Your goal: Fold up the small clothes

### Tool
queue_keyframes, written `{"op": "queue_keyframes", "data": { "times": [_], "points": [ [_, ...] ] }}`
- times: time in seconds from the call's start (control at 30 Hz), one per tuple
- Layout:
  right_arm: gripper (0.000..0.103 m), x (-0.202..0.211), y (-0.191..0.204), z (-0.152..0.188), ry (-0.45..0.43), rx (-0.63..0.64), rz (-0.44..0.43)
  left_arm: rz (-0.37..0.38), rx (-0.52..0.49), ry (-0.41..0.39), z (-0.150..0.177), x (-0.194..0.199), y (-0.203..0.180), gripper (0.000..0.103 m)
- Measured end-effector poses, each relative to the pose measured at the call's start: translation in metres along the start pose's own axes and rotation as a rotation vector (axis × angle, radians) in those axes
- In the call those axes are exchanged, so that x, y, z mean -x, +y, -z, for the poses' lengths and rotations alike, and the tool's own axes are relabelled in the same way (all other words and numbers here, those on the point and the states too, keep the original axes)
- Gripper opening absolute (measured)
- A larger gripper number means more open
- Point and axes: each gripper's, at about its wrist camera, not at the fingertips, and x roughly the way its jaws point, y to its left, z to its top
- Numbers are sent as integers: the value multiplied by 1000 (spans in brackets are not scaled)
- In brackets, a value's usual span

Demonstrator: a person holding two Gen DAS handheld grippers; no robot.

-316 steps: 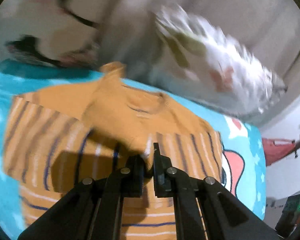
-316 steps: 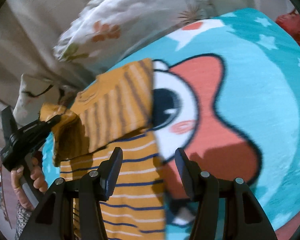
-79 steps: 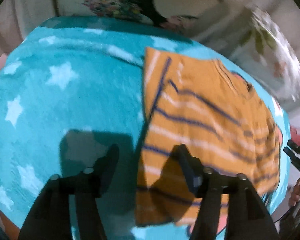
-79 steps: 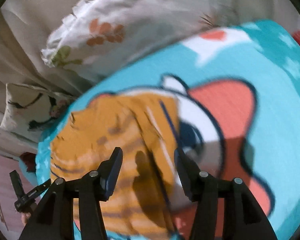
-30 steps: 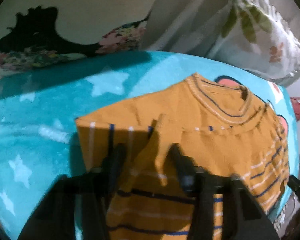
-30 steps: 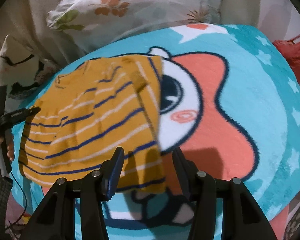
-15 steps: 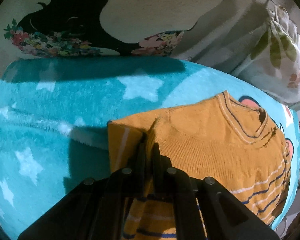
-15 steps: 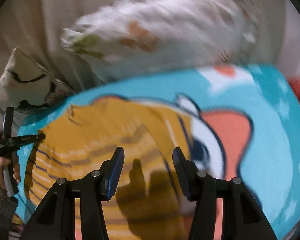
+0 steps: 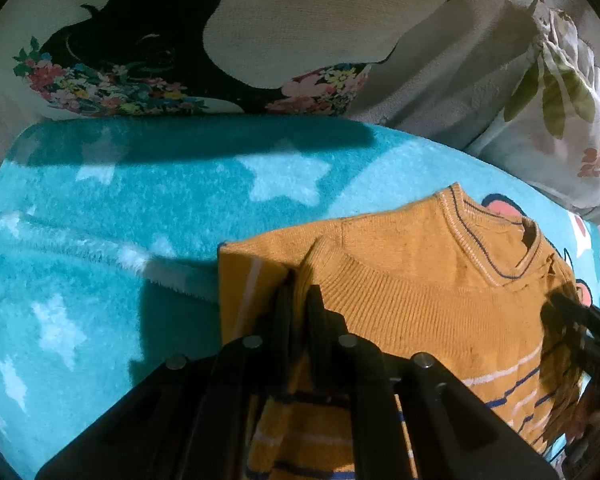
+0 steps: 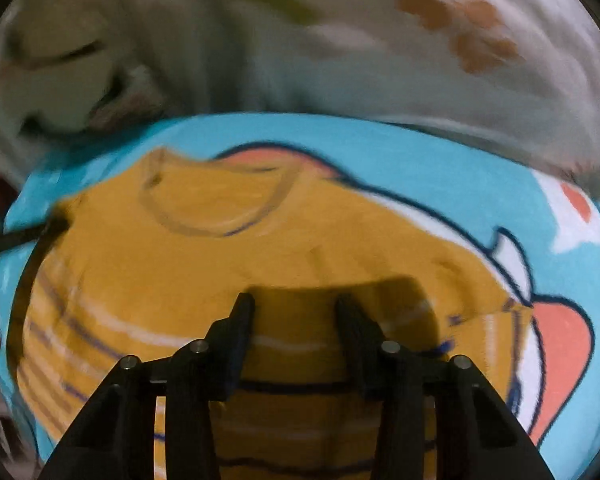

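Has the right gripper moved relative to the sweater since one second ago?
Yes. The right gripper, open, now hovers over the orange sweater nearer its collar, having advanced from the hem edge toward the floral pillow.

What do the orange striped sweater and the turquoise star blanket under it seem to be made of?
The sweater looks like a matte knit, probably cotton or acrylic yarn: fine ribbed rows show across its chest and collar band. The blanket looks like plush fleece, likely synthetic: a fuzzy, soft pile shows along its creases. The left gripper pinches a sweater fold.
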Motion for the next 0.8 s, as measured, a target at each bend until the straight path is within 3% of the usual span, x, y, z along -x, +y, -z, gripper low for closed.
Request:
{"op": "queue_keyframes", "data": {
  "times": [0.07, 0.13, 0.23, 0.3, 0.4, 0.53, 0.8],
  "points": [
    [42, 0, -12, -3, -7, -49, 10, -4, 2, -3, 1, 0, 0, 10],
    [29, 0, -20, -6, -14, -64, 77, 4, 11, 0, 1, 1, 1, 12],
    [29, 9, -39, -8, -20, -136, 22, 48, 63, 11, 2, 7, 12, 18],
    [31, 27, -45, -7, -53, -149, 56, 53, 106, 7, 4, 18, 22, 24],
    [33, 53, -45, -1, -91, -148, 70, 34, 158, -27, 11, 39, 36, 30],
    [33, 77, -33, 21, -106, -141, 15, 58, 191, -54, 28, 63, 41, 37],
    [33, 58, -24, 70, -46, -167, -5, 60, 80, -5, 75, 56, 13, 44]
  ]
}}
